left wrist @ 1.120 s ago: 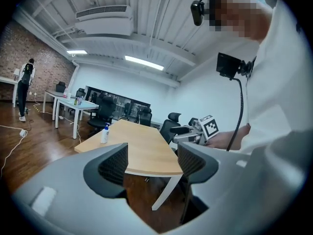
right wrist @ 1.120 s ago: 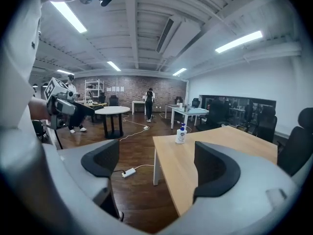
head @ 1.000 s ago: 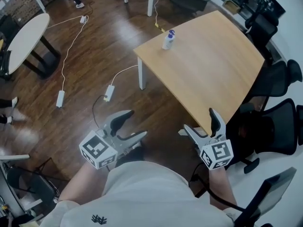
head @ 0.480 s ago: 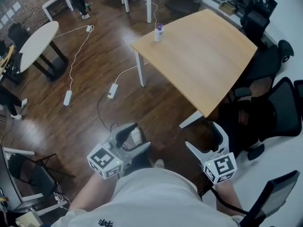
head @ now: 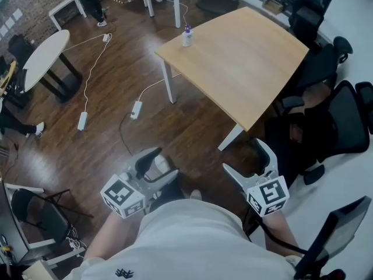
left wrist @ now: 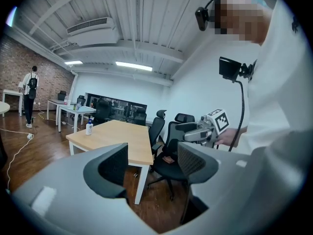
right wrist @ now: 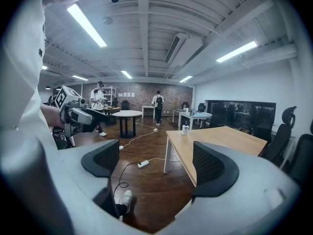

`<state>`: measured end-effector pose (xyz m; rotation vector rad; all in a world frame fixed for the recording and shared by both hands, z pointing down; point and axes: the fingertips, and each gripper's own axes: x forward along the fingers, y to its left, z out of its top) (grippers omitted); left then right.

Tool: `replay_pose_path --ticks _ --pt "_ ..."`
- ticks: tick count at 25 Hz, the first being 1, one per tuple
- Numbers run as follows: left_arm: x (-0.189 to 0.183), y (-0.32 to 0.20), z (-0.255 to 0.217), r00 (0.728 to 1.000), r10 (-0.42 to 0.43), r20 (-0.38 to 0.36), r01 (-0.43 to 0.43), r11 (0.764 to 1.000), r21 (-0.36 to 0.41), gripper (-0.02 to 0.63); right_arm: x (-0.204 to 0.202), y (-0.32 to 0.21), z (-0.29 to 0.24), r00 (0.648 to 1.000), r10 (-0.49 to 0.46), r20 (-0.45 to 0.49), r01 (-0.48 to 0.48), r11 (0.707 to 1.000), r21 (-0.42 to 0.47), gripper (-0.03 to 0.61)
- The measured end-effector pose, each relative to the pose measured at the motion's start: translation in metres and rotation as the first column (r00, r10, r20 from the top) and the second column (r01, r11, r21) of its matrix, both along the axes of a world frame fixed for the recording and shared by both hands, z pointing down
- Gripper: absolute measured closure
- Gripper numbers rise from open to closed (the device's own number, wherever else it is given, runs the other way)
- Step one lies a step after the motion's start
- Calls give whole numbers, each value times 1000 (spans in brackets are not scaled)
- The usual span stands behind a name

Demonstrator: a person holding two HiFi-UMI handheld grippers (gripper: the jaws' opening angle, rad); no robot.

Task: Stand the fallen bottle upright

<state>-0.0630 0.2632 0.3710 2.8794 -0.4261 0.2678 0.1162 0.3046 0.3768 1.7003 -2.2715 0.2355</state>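
- While both grippers hung low, close to the person's body, the bottle [head: 186, 36] stood upright at the far corner of the wooden table [head: 245, 57]. It was well apart from both tools, ahead of them and across the tabletop.
- The left gripper [head: 158, 167] had its jaws spread wide with nothing between them. Its own view showed only dark wood floor, an office chair [left wrist: 166, 146] and the distant table through the gap.
- The right gripper [head: 245, 159] was likewise spread wide and held nothing. A white power strip [right wrist: 144, 164] on the floor and the near table edge showed beyond its jaws.
- Neither tool touched the table or the bottle, and nothing lay on its side anywhere on the tabletop.
- Judged from this, the righting step looked already complete, with the bottle resting on its base and no grasp in hand.
- Any further move would have called for crossing the whole gap to the far corner before a jaw could reach the bottle. Otherwise nothing more seemed needed.
- The bottle was the only container ahead of the tools: a small white body with a dark blue or purple top in place. What it held, or how full it was, could not be told from that far off.
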Motion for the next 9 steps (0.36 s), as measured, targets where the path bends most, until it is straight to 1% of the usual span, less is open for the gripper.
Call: replay_pose_path --ticks 9 --pt "9 -5 -7 1000 -19 -15 19 1000 8 299 -2 -10 -9 999 -36 2 36 999 16 101"
